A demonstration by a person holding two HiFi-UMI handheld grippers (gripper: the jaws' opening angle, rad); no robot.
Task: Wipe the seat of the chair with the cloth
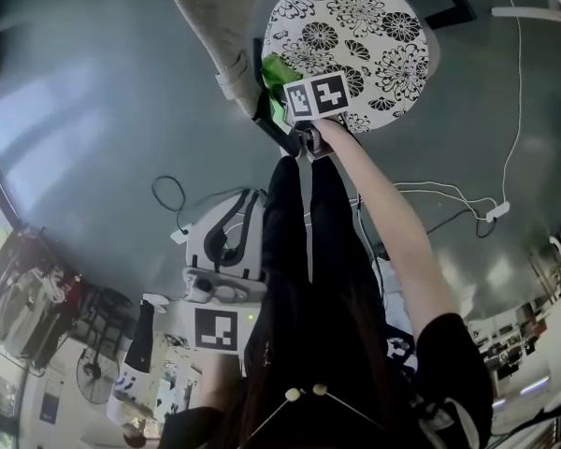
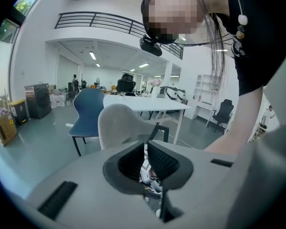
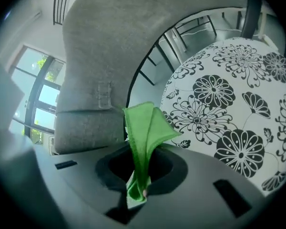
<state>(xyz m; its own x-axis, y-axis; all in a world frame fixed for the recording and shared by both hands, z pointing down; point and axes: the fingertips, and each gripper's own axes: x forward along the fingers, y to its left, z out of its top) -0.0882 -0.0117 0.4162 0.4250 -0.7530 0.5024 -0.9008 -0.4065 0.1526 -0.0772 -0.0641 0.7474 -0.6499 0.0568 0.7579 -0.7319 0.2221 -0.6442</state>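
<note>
- Head view: a chair is seen from above, its round seat (image 1: 374, 26) covered in black-and-white flower print and its grey backrest (image 1: 215, 17) set at the seat's left edge.
- The right gripper (image 1: 276, 101) is held out on a bare, stretched arm to the seat's near-left rim, with its marker cube uppermost.
- A green cloth (image 1: 279, 75) is seen at its tip, between the backrest and the seat.
- The left gripper (image 1: 226, 223) is kept low and close to the body, well apart from the chair, above a grey floor where a white cable (image 1: 449, 195) is trailed.
- Left gripper view: the left gripper's (image 2: 146, 149) ribbed jaws are brought almost together, with only a thin slit left, and nothing is gripped between them.
- Beyond them a grey chair back (image 2: 119, 123), a blue chair (image 2: 88, 109) and a white table (image 2: 143, 104) are shown.
- Right gripper view: the right gripper's (image 3: 139, 185) jaws are closed on the folded lower part of the cloth (image 3: 145, 128).
- The free end of the cloth is fanned upward just beside the seat's (image 3: 229, 113) edge and in front of the backrest (image 3: 100, 56).
- Whether the cloth is touching the seat cannot be told.
</note>
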